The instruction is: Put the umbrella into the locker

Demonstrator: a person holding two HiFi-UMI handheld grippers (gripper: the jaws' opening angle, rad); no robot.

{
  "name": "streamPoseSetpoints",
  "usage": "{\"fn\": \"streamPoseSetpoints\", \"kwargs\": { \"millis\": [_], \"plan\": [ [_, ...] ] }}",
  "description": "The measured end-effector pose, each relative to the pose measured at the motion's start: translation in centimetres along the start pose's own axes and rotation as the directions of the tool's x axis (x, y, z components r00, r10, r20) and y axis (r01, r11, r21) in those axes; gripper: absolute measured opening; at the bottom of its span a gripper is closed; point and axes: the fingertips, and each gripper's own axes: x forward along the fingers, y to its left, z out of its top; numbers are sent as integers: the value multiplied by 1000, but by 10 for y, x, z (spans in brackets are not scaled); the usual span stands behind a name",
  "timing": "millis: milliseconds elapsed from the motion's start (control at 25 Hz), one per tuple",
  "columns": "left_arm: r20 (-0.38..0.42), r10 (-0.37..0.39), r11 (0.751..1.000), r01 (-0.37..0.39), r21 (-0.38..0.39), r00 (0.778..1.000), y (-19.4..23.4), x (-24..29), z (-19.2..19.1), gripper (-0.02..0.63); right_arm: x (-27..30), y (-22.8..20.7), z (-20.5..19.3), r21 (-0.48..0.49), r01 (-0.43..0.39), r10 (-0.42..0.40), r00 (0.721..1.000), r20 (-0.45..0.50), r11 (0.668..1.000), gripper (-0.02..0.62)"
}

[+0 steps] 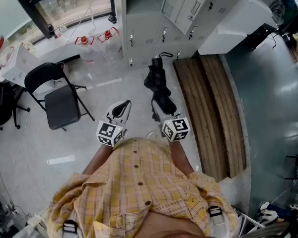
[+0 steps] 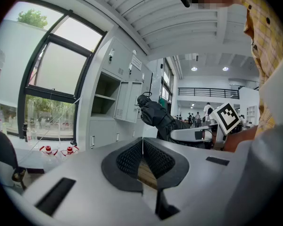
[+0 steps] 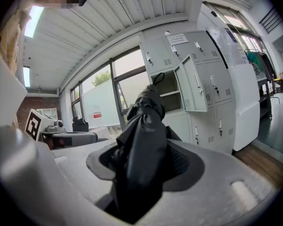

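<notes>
**Right gripper view: umbrella (image 3: 142,140) in grasp, locker (image 3: 166,86) ahead**

Right gripper (image 3: 148,163) clamped on the folded black umbrella, well short of the open locker. Left gripper (image 2: 143,155) pinched together, empty. Carry step, I judge. Next: step closer and aim its tip inside.

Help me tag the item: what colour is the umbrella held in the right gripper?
Black; the umbrella shows best in the right gripper view.

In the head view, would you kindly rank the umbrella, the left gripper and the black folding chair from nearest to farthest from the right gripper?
1. umbrella, clamped in the right gripper itself.
2. left gripper, just to its left.
3. black folding chair, farther left.
</notes>
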Motion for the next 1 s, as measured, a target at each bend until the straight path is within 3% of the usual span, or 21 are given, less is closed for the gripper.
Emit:
{"fn": "streamPoseSetpoints", "kwargs": {
  "millis": [480, 1000],
  "plan": [
    [-4, 16, 1000, -16, 4, 1000, -7, 6, -3, 6, -4, -8, 1, -15, -10, 10, 1000, 4, 1000, 225],
    [5, 91, 996, -91, 17, 996, -28, 30, 5, 6, -16, -33, 14, -35, -61, 62, 997, 37, 998, 229]
  ]
}}
